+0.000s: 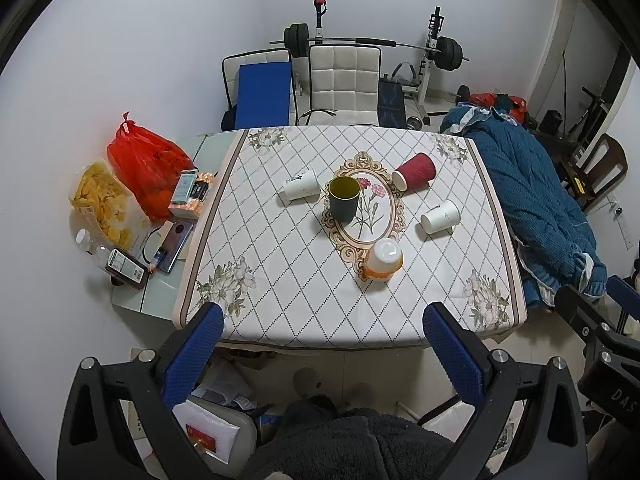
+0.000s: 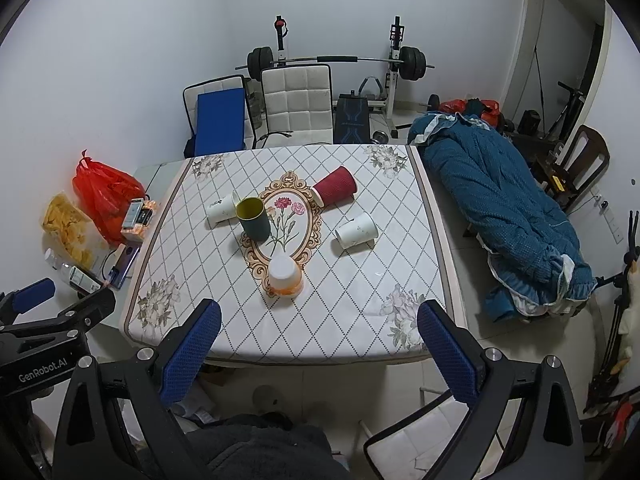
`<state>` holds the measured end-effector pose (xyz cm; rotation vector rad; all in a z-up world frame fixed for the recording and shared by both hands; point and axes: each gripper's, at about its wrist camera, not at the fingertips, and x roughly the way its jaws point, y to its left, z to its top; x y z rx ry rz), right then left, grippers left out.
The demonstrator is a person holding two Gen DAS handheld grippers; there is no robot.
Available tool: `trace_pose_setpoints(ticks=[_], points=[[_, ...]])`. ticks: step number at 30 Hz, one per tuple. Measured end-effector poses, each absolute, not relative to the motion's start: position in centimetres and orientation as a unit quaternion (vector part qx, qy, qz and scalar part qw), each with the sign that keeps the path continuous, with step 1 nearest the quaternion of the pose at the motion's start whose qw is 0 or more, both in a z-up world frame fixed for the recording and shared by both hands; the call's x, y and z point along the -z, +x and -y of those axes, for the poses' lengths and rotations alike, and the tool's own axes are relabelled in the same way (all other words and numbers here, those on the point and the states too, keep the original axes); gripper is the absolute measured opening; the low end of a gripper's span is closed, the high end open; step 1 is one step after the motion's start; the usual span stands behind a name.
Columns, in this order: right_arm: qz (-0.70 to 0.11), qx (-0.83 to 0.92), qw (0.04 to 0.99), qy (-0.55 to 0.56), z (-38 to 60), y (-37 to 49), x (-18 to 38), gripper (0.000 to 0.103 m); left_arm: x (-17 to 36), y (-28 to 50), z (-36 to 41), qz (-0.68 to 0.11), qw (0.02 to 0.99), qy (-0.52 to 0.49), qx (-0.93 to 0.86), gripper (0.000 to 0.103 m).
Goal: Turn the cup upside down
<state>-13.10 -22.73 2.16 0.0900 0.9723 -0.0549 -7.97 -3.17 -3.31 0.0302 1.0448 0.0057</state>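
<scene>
The left gripper (image 1: 323, 322) hangs short of the table's near edge with its jaws spread wide, nothing between the blue ribbed pads (image 1: 452, 354); the right gripper (image 2: 319, 318) is the same, wide apart and empty, its textured blue fingers (image 2: 192, 354) framing the near edge.

The table (image 1: 516, 280) carries a glossy cloth printed with a dotted diamond lattice, grey flowers at each corner and an ornate gold oval medallion (image 1: 366, 216) with red carnations at the centre. Five cups are on it. A dark green cup (image 1: 343, 199) with a yellowish inside, smooth and cylindrical, stands upright on the medallion's left rim. A white paper cup (image 1: 301, 190) lies on its side just left of it, toward the far left corner. A ribbed red paper cup (image 1: 414, 172) lies on its side at the medallion's far right, mouth toward the centre. Another white paper cup (image 1: 440, 217) lies tipped toward the right edge. An orange-banded white cup (image 1: 383, 259) (tapered, flat base showing) sits upside down at the medallion's near end.

Beyond the cloth's left edge lie a crinkled red plastic bag (image 1: 146, 164) and a clear bag of yellow chips (image 1: 105, 206)
</scene>
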Motion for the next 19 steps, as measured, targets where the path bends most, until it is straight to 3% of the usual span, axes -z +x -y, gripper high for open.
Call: trace_pose_setpoints(ticks=[19], points=[[-0.467,0.025,0.883,0.04,22.66,-13.0,-2.31,0.101,2.99,-8.03,4.14,-0.496,0.868,0.018,0.0,0.102]])
